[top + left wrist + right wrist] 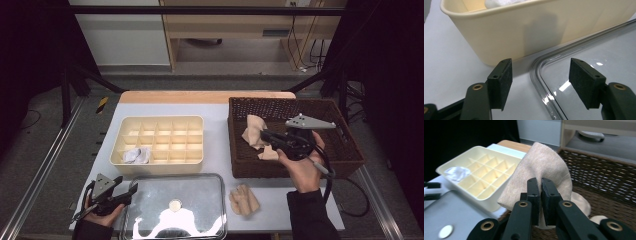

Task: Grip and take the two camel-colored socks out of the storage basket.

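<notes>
1. the right gripper [265,135] is above the brown wicker basket [345,150], at the right side of the table [220,120]. its jaws are clenched on a beige sock [544,167], and the cloth hangs from the pads, lifted above the basket floor.
2. in the right gripper view the two black pads press together with a fold of the sock between them; the rest of the sock stands up behind the jaws and falls to their left.
3. more beige cloth lies on the basket floor below the held sock; it is perhaps a second sock, but the view is too poor to be sure.
4. one rolled beige sock bundle [244,200] lies on the table, just in front of the basket and beside the clear lid [200,195].
5. the left gripper [131,192] is low at the near left corner of the table. its jaws are released, with nothing between the pads; they stand on either side of the lid's rounded corner [537,67] without touching it.
6. the cream divider box [190,122] stands behind the lid, left of the basket. a white rolled item [136,155] sits in one of its front left compartments.
</notes>
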The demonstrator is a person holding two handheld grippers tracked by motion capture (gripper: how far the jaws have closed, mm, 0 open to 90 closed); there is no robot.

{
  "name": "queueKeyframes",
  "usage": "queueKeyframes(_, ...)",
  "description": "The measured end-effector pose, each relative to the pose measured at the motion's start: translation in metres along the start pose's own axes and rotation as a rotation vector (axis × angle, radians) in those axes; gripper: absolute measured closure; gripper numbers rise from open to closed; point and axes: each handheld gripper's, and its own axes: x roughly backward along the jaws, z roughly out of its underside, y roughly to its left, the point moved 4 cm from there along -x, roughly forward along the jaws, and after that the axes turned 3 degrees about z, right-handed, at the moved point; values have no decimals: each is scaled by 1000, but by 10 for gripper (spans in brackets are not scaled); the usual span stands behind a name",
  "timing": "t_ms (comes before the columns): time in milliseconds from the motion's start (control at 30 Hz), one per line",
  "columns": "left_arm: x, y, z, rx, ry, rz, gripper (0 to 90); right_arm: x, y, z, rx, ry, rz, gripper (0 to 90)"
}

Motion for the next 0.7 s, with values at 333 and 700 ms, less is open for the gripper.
queueKeyframes(333, 5, -1, -2, 24, -34, 11, 341, 4, 39, 11, 49, -20, -100, 862)
queueKeyframes(700, 6, -1, -2, 30, -39, 15, 346, 9, 68, 12, 106, -38, -158, 866)
